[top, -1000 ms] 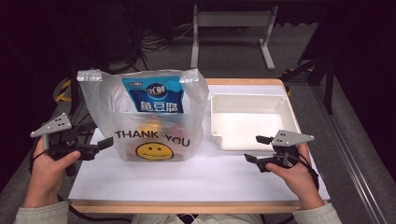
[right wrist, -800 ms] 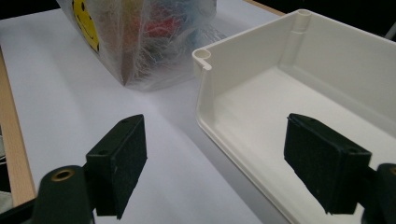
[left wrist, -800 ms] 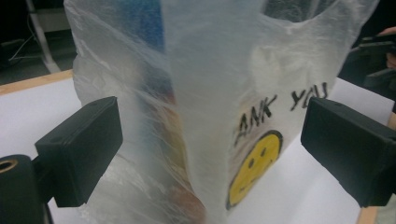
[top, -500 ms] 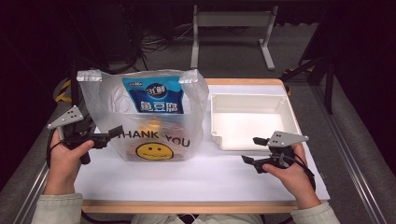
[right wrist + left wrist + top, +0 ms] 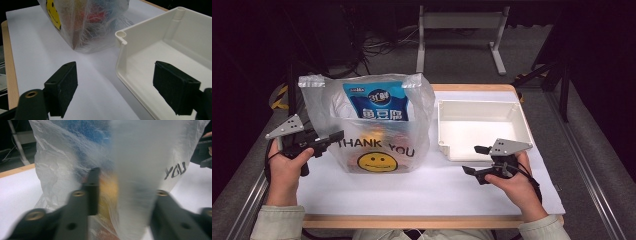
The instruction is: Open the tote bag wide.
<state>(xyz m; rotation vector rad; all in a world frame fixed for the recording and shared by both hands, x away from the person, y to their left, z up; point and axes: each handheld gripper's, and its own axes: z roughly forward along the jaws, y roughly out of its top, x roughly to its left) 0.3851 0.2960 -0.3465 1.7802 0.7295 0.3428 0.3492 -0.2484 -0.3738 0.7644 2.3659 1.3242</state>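
A clear plastic bag (image 5: 379, 125) printed with "THANK YOU" and a smiley face stands upright on the left half of the worktop (image 5: 427, 195), its mouth open to the ceiling and its broad printed face turned toward the near edge. A blue snack packet (image 5: 377, 102) stands tall inside it against the back wall, with some orange and red items lower down that are too blurred to name. The left gripper (image 5: 332, 137) is level with the bag's left side wall, and its jaws have just been closing on that wall; in the left gripper view a fold of the film (image 5: 135, 182) lies between them, one jaw sitting outside the plastic and the other dimly seen behind it, so the grip appears to be on the film alone, not on the contents. The right gripper (image 5: 477, 160) hovers near the near-left corner of the white tray (image 5: 517, 112), which sits empty on the right half of the worktop, just beside the bag. Its jaws stand wide apart with nothing between them. The coming move likely turns on this: the left hand pins the bag by its side, so the bag's open mouth, lying up and to the left of the free right jaws, is theirs to reach.
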